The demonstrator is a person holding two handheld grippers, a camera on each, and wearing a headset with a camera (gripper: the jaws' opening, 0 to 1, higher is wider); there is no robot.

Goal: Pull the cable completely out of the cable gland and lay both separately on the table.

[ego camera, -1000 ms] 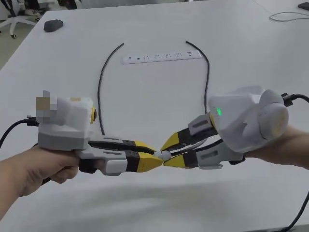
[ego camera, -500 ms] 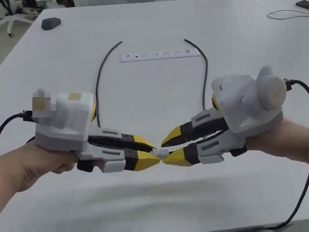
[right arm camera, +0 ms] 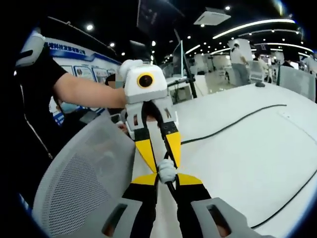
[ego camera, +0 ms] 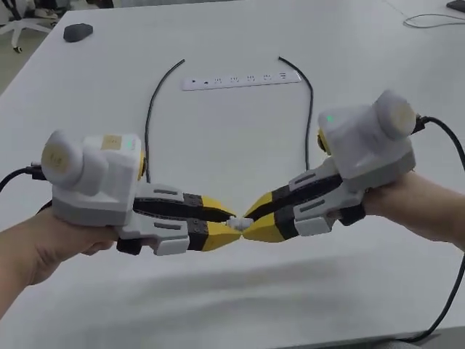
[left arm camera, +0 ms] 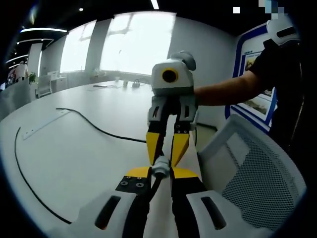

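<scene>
A small white cable gland (ego camera: 238, 224) hangs above the table between two grippers that meet tip to tip. My left gripper (ego camera: 231, 222) is shut on the gland (left arm camera: 161, 167). From the other side my right gripper (ego camera: 248, 218) is shut on the black cable (right arm camera: 172, 191) just behind the gland (right arm camera: 167, 170). The cable (ego camera: 148, 123) lies in a long U on the table, its two ends near the power strip. Both runs of it pass behind the grippers, where they are hidden.
A white power strip (ego camera: 240, 79) lies at the far middle of the white table (ego camera: 218, 153). A dark mouse (ego camera: 78, 32) sits far left and a thin grey cable (ego camera: 432, 20) far right. A mesh office chair (left arm camera: 247, 168) stands at the near edge.
My right gripper's jaws stood apart around the cable one second ago and are now shut. Both grippers have risen slightly and stay tip to tip.
</scene>
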